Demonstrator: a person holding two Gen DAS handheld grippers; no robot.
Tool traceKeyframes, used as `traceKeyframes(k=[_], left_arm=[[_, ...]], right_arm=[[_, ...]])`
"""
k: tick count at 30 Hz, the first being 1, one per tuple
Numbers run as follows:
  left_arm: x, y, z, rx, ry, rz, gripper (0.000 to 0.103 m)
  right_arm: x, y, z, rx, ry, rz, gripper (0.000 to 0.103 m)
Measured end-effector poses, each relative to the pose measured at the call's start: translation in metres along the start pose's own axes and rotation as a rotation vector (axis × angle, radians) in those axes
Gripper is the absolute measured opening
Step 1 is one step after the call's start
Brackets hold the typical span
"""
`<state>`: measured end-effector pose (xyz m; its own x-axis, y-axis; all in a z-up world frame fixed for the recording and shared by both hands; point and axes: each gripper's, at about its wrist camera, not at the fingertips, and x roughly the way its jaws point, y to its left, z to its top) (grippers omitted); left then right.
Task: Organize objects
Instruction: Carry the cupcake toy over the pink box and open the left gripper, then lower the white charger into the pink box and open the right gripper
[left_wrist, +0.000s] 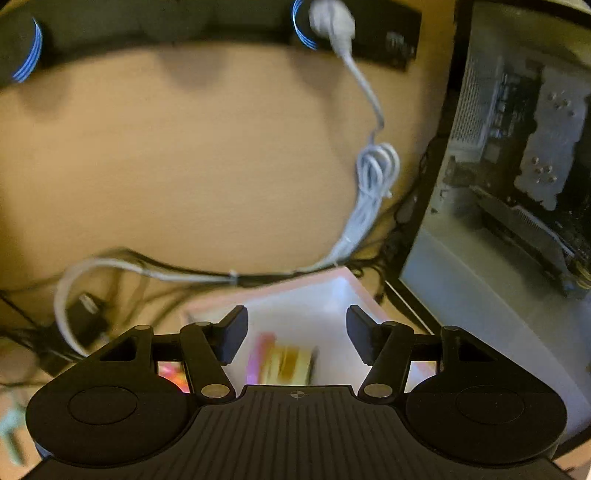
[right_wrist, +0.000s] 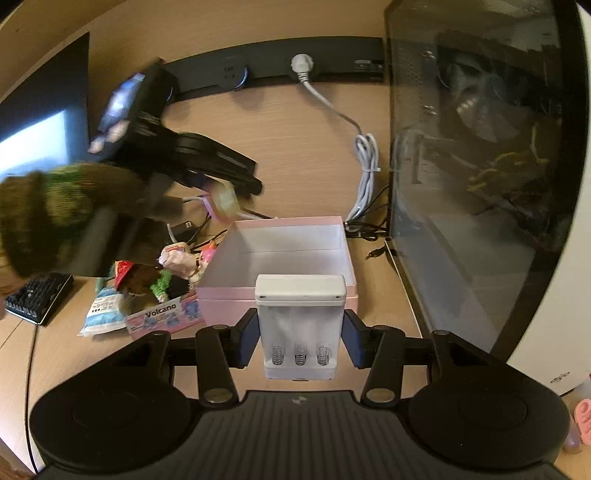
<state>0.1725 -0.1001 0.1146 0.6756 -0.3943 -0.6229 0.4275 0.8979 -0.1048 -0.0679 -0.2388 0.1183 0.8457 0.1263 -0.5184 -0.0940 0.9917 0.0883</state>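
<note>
The worktop (right_wrist: 288, 140) looks like pale matt wood grain. The pink box (right_wrist: 284, 299) seems smooth card, white inside. The battery charger (right_wrist: 301, 317) is glossy white plastic with metal springs. The computer case (right_wrist: 480, 166) at right has a glossy dark glass panel.

Light wooden desk (right_wrist: 295, 147), glass-sided computer case (right_wrist: 480, 147) alongside.

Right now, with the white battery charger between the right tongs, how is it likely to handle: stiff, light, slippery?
The battery charger looks like a rigid plastic shell, so it probably won't flex under the right tongs. Its bays are empty, only springs showing, so it is likely light. The smooth sides could slip if tilted over the pink box.
</note>
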Motion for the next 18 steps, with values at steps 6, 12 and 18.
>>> traceKeyframes(k=[6, 12, 18], left_arm=[[-0.005, 0.003, -0.022, -0.084, -0.065, 0.031, 0.062], [-0.069, 0.037, -0.073, -0.206, -0.066, 0.131, 0.062], [-0.141, 0.072, -0.147, -0.315, 0.006, 0.310, 0.062]], right_arm=[[0.017, -0.015, 0.001, -0.024, 0.031, 0.072, 0.047], [0.055, -0.012, 0.033, -0.082, 0.001, 0.153, 0.047], [0.116, 0.005, 0.093, -0.093, -0.101, 0.188, 0.047]])
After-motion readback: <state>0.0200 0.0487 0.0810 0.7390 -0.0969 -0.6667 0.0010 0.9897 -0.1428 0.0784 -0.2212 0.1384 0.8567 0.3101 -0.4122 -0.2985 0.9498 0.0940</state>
